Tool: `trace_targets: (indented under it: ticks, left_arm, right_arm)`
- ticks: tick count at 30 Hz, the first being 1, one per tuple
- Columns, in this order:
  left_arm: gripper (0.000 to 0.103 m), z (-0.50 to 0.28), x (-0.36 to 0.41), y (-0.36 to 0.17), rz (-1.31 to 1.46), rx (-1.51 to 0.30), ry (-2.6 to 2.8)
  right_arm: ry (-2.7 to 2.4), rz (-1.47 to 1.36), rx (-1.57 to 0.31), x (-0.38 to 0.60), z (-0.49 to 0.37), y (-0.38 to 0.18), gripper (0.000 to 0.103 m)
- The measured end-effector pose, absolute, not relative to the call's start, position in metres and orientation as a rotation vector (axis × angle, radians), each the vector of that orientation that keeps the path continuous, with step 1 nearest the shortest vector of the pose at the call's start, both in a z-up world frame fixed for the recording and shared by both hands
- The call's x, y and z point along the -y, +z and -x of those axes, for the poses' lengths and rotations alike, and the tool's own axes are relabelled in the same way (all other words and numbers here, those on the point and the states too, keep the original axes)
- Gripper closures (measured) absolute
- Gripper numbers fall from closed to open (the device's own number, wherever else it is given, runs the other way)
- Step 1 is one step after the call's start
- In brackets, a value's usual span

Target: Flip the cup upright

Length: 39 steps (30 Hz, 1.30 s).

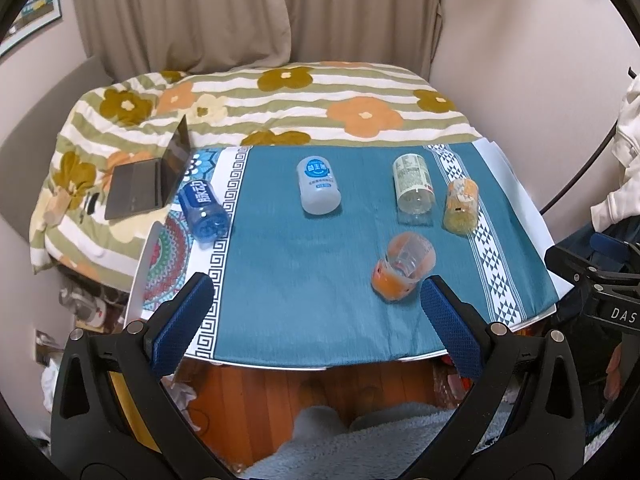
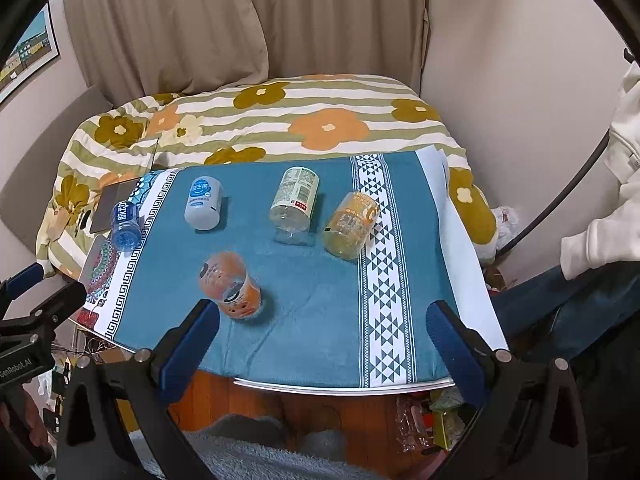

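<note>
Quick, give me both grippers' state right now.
Left gripper: open, holding nothing, orange cup just past its right finger.
Right gripper: open, holding nothing, above the table's near edge.

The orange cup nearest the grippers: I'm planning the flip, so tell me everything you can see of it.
The orange translucent plastic cup looks like a cut-down drink bottle with an orange printed label bearing dark marks. It is tipped over, not standing upright, on the teal tablecloth near the table's front edge, apart from the other containers. It seems empty. Nothing grips it: the left gripper and the right gripper both hang open beside it.
</note>
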<state>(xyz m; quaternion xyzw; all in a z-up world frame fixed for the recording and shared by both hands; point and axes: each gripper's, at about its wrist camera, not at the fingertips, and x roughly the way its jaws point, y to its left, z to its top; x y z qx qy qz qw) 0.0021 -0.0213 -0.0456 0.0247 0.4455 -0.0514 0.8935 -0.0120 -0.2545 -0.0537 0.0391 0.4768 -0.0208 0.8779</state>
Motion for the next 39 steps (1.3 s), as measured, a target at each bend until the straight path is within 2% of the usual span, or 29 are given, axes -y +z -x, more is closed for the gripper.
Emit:
trace_targets:
  ticks: [39]
  left_arm:
    - [0.000, -0.019, 0.013, -0.040, -0.057, -0.891, -0.090]
  right_arm:
    - [-0.051, -0.066, -0.992, 0.246, -0.002, -0.052, 0.000]
